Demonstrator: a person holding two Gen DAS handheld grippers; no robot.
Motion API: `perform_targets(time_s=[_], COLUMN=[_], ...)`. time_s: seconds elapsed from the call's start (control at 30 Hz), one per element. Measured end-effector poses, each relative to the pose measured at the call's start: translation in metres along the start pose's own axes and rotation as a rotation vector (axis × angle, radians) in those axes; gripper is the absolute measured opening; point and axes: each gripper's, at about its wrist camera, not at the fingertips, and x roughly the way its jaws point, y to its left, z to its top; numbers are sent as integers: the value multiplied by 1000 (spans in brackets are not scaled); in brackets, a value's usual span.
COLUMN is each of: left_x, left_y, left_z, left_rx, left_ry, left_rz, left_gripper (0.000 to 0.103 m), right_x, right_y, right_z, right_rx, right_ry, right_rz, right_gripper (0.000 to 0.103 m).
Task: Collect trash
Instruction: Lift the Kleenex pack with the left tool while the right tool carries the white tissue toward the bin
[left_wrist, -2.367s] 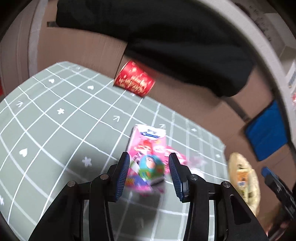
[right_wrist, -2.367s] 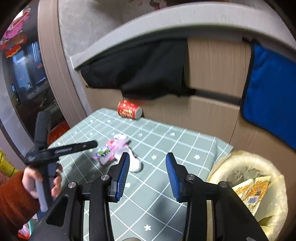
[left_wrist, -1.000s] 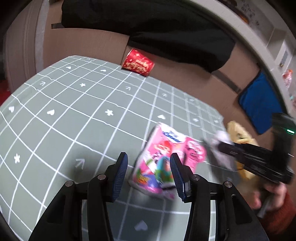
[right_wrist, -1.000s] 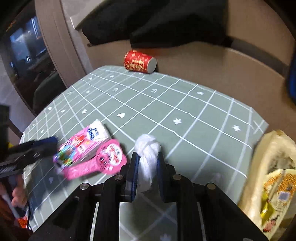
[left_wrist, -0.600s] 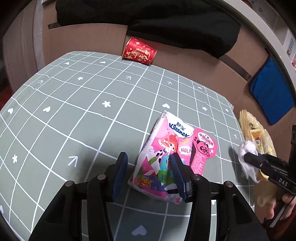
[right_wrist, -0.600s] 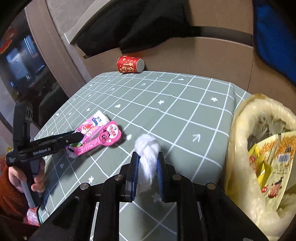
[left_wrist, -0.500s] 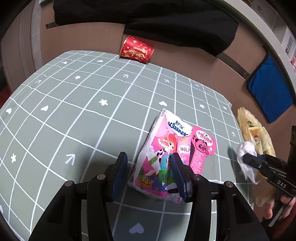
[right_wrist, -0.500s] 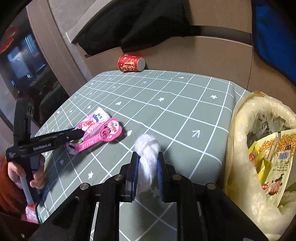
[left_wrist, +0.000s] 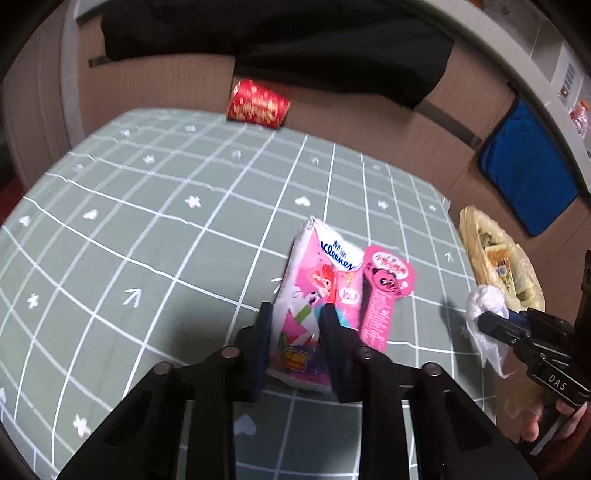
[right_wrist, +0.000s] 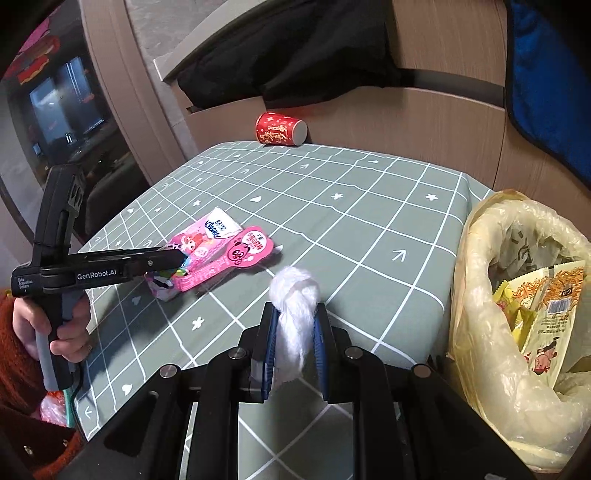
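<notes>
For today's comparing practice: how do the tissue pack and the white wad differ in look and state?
The tissue pack is flat, pink and printed; the white wad is plain and crumpled. The pack lies on the table next to a pink wrapper, with the left tongs just closed on it; the wad hangs in the right tongs above the table. Both are gripped.

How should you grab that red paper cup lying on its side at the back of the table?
The red paper cup with gold print lies on its side at the far edge of the green checked tablecloth, its round end facing right in the right wrist view. Probably best to come down from above and close the jaws across its curved middle. Pinch gently, since thin paper walls likely crush, and a sideways push could roll it.
</notes>
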Motion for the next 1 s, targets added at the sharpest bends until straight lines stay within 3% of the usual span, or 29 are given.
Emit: perform_targets(time_s=[0.37,0.67,1.0], left_x=[-62,-86,-111], left_y=[-22,-48,-134], left_z=[-6,-4,11], left_rx=[82,84,164], left_ry=[-252,-276,-355], left_rz=[111,45,-64], left_gripper=[23,23,23], right_x=[-5,-48,-130], right_y=[10,5,-19], right_z=[-1,7,15], right_rx=[-45,-18,-23], right_ry=[-16,-107,-277], right_rz=[4,-12,-138], right_gripper=[18,18,18])
